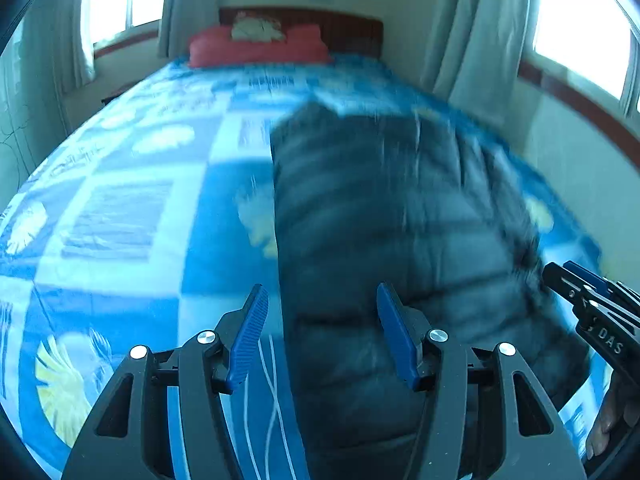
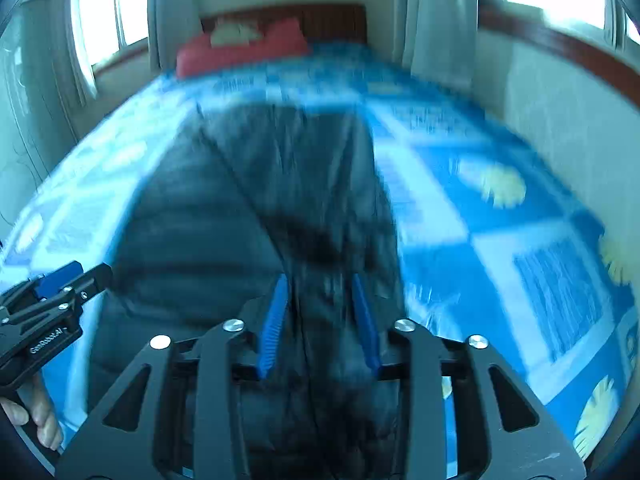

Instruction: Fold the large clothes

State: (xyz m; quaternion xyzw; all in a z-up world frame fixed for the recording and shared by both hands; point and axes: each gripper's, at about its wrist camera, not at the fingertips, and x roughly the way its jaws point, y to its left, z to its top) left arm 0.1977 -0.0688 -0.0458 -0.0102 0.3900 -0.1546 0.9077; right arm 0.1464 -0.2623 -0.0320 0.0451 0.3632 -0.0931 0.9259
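A dark quilted padded jacket [image 1: 384,216] lies lengthwise on the bed, folded into a long strip; it also shows in the right wrist view [image 2: 256,208]. My left gripper [image 1: 320,304] is open above the jacket's near left edge, with nothing between its blue pads. My right gripper [image 2: 320,296] is partly open over the jacket's near right part; dark fabric shows between the pads, but blur hides whether they touch it. Each gripper shows in the other's view, the right one [image 1: 560,276] at the jacket's right edge and the left one [image 2: 92,272] at its left edge.
The bed has a blue and white patterned cover [image 1: 132,208] with yellow flower prints. A red pillow [image 1: 256,46] lies at the headboard. Curtains and windows stand on both sides, and a wall runs close along the right [image 2: 560,92].
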